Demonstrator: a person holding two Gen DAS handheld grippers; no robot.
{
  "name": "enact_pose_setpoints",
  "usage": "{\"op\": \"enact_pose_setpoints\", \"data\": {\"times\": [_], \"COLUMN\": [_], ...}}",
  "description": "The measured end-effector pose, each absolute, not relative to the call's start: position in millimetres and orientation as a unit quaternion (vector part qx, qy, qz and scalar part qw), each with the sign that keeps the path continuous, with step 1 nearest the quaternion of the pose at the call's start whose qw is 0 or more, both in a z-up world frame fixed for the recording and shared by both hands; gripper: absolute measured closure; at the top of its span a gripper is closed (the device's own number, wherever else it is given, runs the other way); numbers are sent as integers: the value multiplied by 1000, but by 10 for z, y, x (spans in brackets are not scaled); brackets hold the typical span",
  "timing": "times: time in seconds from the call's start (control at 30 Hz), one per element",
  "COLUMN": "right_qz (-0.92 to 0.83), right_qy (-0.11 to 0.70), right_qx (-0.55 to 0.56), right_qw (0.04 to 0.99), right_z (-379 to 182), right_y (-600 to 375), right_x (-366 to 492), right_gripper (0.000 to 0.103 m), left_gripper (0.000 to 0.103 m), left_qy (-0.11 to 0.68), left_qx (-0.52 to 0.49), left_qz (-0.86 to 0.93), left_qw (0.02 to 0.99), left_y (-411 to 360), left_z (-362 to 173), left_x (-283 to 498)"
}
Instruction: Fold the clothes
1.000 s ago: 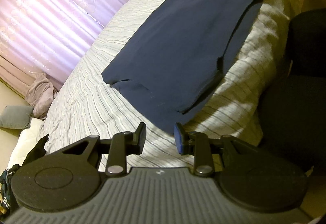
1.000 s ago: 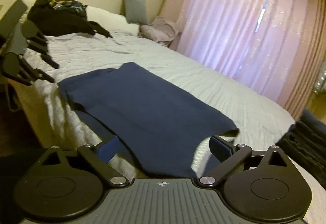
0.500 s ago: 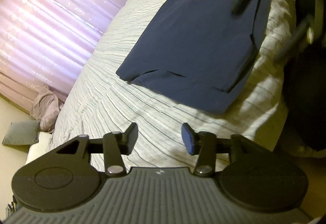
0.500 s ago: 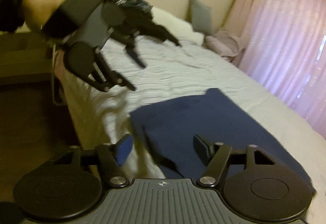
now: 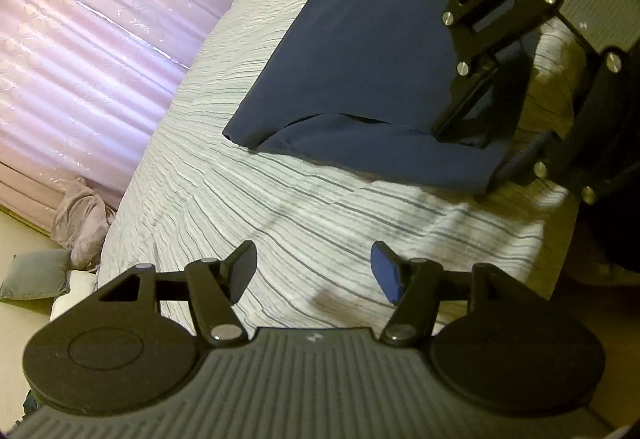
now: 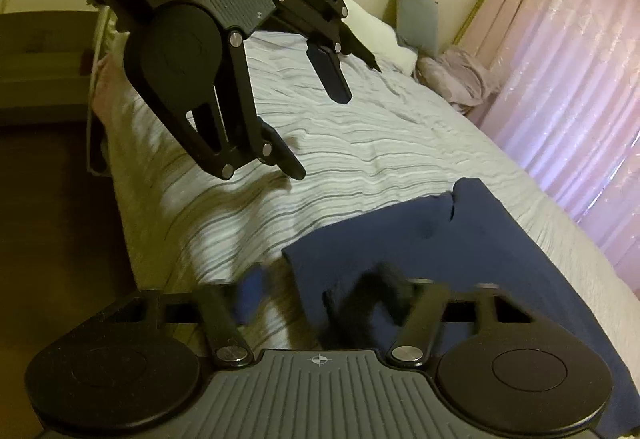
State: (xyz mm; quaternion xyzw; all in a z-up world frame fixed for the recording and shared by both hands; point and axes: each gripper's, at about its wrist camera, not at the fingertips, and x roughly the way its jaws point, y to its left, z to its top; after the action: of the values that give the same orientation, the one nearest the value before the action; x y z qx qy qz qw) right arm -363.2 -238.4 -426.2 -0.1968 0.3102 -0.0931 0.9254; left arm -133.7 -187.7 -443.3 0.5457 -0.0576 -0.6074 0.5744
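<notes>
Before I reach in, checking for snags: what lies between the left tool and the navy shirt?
Only bare striped bedspread, seen in the left wrist view.

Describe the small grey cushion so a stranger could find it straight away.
Start at the bed with the striped white cover and follow it to the headboard end, beside the pink curtains. The grey square cushion leans upright against the wall there, unlike the white pillow and crumpled mauve cloth flanking it.

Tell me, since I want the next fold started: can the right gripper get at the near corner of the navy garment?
Probably yes. The right gripper hangs open right at the navy garment corner, nothing between; the left gripper hovers aside over the bedspread.
</notes>
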Motion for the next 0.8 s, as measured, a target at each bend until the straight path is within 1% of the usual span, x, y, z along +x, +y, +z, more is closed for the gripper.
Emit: {"op": "enact_pose_setpoints", "data": {"times": [0.23, 0.3, 0.33, 0.37, 0.43, 0.67, 0.73, 0.77, 0.8], "right_qz": [-134, -132, -130, -130, -134, -156, -159, -160, -159], "right_qy": [300, 295, 293, 288, 273, 225, 220, 217, 215], "right_qx": [-185, -188, -180, -170, -144, -36, -18, -11, -3], "right_qw": [926, 927, 930, 933, 942, 961, 962, 963, 963], "right_z": [-4246, -4238, -4225, -4197, -4105, -3662, -3601, -3573, -3552], "right_y": [-2626, -2649, -2666, -2689, -2749, -3103, -3159, -3184, -3194], "right_x": [-3695, -3720, -3728, -3748, -3815, -4119, -4168, -4190, -4217], "right_gripper": [65, 81, 92, 94, 96, 96, 96, 96, 96], "left_gripper": [42, 42, 42, 42, 42, 42, 44, 48, 61], "left_qy": [-73, -81, -89, -99, -123, -191, -203, -209, -216], "left_qx": [543, 544, 546, 549, 556, 565, 565, 565, 565], "left_qz": [-620, -624, -626, -626, -627, -632, -631, -631, -631], "left_qw": [562, 555, 550, 544, 532, 495, 491, 489, 487], "left_y": [-1999, -2082, -2139, -2193, -2286, -2749, -2858, -2912, -2966], "left_z": [-4408, -4409, -4415, -4424, -4444, -4470, -4409, -4378, -4348], "left_x": [-1332, -1335, -1342, -1352, -1374, -1417, -1487, -1523, -1558]}}
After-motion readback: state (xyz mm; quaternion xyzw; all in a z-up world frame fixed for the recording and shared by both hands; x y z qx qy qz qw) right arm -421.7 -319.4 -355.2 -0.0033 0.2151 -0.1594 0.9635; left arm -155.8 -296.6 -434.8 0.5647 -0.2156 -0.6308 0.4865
